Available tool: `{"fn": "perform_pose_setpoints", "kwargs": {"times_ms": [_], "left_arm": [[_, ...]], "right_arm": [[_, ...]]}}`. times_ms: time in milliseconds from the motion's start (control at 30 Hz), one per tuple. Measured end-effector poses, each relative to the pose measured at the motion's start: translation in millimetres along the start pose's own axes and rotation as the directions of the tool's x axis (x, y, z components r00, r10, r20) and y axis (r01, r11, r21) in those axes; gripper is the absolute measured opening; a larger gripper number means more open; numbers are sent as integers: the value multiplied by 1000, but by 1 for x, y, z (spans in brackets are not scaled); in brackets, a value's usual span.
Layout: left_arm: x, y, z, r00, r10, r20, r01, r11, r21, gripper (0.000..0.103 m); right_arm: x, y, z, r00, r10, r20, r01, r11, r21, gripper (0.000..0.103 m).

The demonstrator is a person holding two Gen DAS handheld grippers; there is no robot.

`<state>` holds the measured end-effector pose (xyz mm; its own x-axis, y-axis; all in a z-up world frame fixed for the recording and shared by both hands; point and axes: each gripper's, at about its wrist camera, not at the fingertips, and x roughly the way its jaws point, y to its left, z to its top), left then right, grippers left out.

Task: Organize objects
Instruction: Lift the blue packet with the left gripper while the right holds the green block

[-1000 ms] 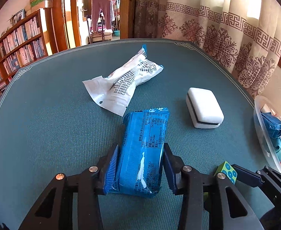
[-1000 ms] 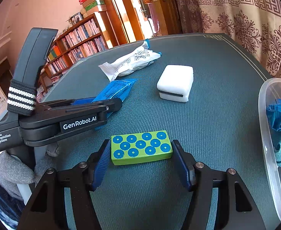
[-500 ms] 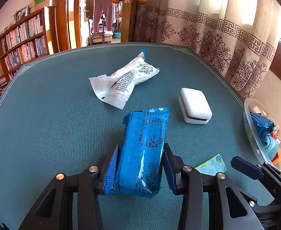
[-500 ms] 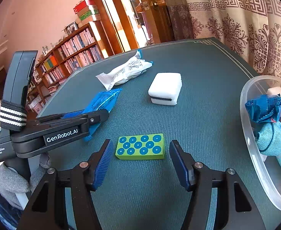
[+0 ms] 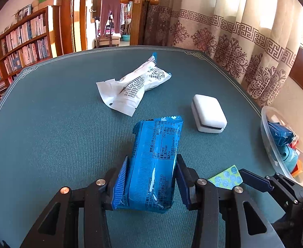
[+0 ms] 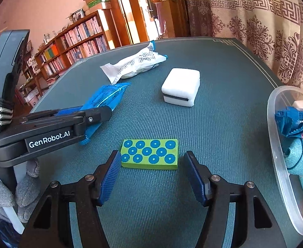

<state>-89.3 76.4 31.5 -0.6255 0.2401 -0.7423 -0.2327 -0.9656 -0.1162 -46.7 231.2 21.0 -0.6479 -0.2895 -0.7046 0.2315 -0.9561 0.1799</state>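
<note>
Four loose items sat on the table (image 5: 48, 124): one blue packet (image 5: 155, 161) clamped by the left gripper (image 5: 150, 183), one green block (image 6: 149, 154) between the right gripper's (image 6: 151, 177) just-widened jaws, one white pouch (image 5: 133, 84), one white sponge (image 5: 209, 113) toward its right edge.

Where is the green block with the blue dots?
In the right wrist view the green block lies flat on the table, between the open fingers of the right gripper, left of the clear bin.

Black hand-held gripper (image 6: 151, 175) — blue ribbed pads (image 6: 109, 177), silver screws — grey glove (image 6: 28, 183).
</note>
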Motion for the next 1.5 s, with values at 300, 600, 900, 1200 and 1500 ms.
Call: {"fn": "perform_pose_setpoints", "kwargs": {"times_ms": [300, 600, 900, 1200, 1500], "left_arm": [[0, 1, -1, 1000, -19, -4, 19, 1000, -8, 47], [-4, -1, -1, 1000, -32, 0, 32, 999, -4, 47], [-8, -7, -2, 999, -44, 12, 44, 999, 9, 47], [-10, -11, -3, 999, -52, 15, 52, 998, 19, 47], [-12, -12, -4, 998, -58, 16, 57, 998, 24, 47]], "right_arm": [[6, 9, 3, 999, -43, 3, 43, 999, -31, 63], [-10, 5, -6, 999, -35, 13, 35, 999, 10, 63], [-53, -9, -7, 995, -59, 83, 54, 997, 62, 51], [-51, -23, -24, 1000, -18, 23, 16, 996, 90, 69], [-18, -10, -22, 998, -53, -25, 52, 998, -27, 76]]}}
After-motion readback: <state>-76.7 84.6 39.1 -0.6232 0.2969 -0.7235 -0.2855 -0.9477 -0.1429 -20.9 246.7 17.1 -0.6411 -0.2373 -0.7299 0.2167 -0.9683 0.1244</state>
